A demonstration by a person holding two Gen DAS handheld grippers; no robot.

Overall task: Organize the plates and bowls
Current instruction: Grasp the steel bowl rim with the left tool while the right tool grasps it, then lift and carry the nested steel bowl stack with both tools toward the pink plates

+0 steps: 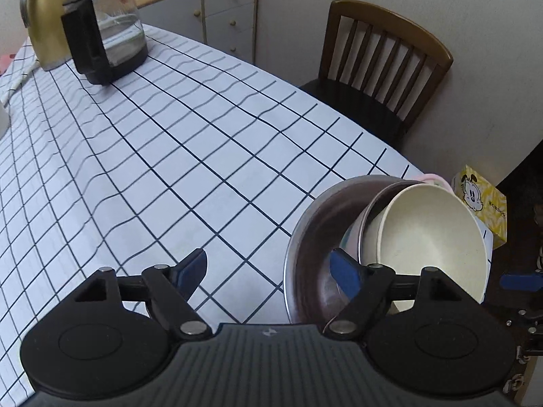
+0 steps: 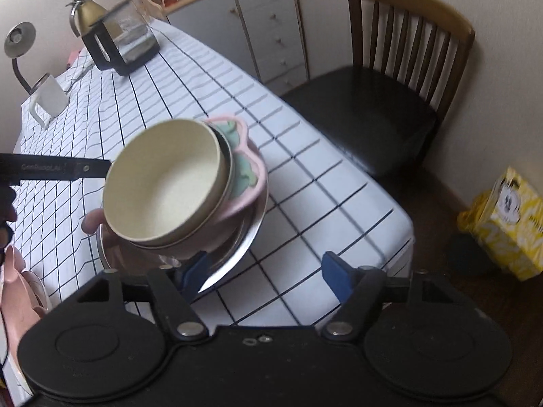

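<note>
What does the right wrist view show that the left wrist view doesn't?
Only the right wrist: a white mug, a desk lamp, and the pink dish under the cream bowl. Only the left wrist: the steel plate's inner face. Both share the bowl stack, chair, glass kettle, gold jug and checked tablecloth.

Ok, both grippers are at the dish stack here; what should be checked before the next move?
1. Left gripper open: ok, the steel plate rim sits between the jaws, unpressed.
2. Right gripper open: ok, the plate's edge is between the jaws, ungripped.
3. Plate level: not ok, tilted.
4. Cream bowl nested in the steel bowl: ok.
5. What supports the plate: cannot tell.
6. Bare tablecloth to set down on: ok.
</note>
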